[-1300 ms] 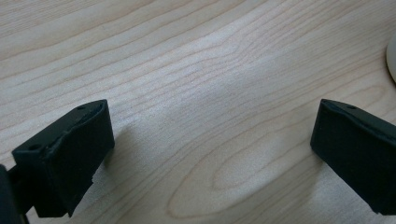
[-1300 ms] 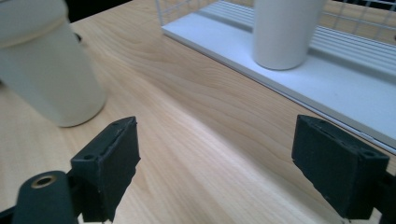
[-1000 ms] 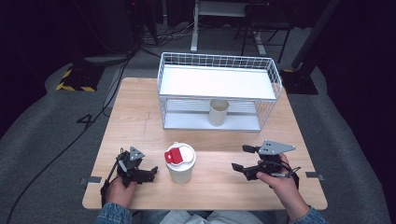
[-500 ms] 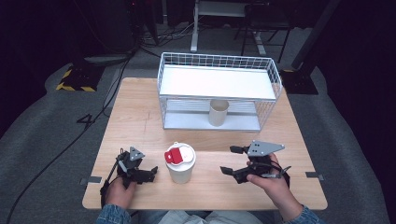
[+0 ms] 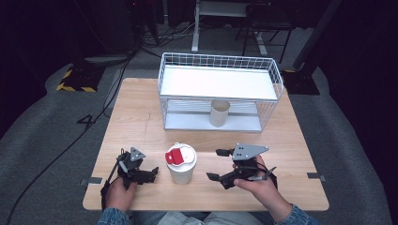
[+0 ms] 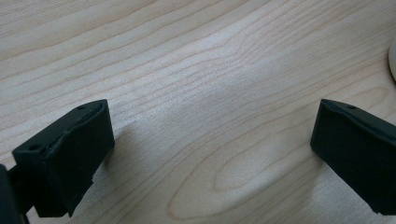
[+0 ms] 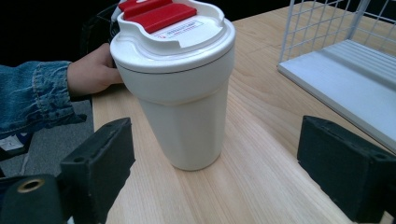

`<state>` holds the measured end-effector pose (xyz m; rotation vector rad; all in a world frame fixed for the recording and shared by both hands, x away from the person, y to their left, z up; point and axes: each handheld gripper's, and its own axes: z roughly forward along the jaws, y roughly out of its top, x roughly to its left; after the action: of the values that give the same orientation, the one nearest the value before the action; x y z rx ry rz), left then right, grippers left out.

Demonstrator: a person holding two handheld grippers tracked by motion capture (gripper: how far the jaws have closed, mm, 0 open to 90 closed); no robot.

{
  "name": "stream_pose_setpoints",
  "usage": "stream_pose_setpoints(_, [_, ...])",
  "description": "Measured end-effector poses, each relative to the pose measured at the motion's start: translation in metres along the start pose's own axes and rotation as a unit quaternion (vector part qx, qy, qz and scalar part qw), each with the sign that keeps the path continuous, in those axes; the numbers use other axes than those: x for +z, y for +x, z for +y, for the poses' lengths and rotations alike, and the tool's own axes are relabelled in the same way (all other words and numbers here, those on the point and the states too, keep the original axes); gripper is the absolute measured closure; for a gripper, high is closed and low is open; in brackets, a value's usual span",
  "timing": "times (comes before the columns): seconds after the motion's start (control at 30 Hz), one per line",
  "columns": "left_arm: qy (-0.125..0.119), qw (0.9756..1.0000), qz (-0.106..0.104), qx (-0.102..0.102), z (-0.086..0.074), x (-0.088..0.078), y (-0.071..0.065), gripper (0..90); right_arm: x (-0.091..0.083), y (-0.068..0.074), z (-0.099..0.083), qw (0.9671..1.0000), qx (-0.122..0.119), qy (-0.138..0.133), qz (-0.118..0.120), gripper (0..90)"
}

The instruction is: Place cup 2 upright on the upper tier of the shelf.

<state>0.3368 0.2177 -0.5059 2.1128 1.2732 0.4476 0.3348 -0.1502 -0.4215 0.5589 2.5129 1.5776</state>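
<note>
My right gripper [image 5: 219, 164], jaws just spread wider and empty, faces the upright white tumbler [image 7: 180, 88] standing straight ahead beyond them, nearer than my left gripper [image 5: 151, 172], open over bare table [image 6: 196, 70].

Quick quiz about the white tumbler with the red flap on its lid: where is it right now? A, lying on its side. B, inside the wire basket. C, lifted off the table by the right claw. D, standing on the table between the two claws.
D: the white tumbler stands upright on the table, with the left claw and the right claw on either side, neither touching it.
</note>
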Motion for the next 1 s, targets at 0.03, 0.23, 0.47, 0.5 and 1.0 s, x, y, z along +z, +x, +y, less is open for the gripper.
stream_pose_setpoints(0.03, [0.0,1.0,0.0,0.0,0.0,0.0,0.0,0.0,0.004,0.001,0.0,1.0,-0.002,0.002,-0.001,10.7])
stream_pose_setpoints(0.23, [0.0,1.0,0.0,0.0,0.0,0.0,0.0,0.1,0.025,0.002,0.004,1.0,-0.006,0.0,0.007,10.8])
stream_pose_setpoints(0.47, [0.0,1.0,0.0,0.0,0.0,0.0,0.0,0.0,0.048,0.006,0.007,0.9996,-0.015,0.006,0.024,10.7])
stream_pose_setpoints(0.5, [0.0,1.0,0.0,0.0,0.0,0.0,0.0,0.0,0.051,0.007,0.007,0.9995,-0.017,0.007,0.024,10.7])
stream_pose_setpoints(1.0, [0.0,1.0,0.0,0.0,0.0,0.0,0.0,0.0,0.085,0.011,0.003,0.9992,-0.017,0.003,0.035,5.6])
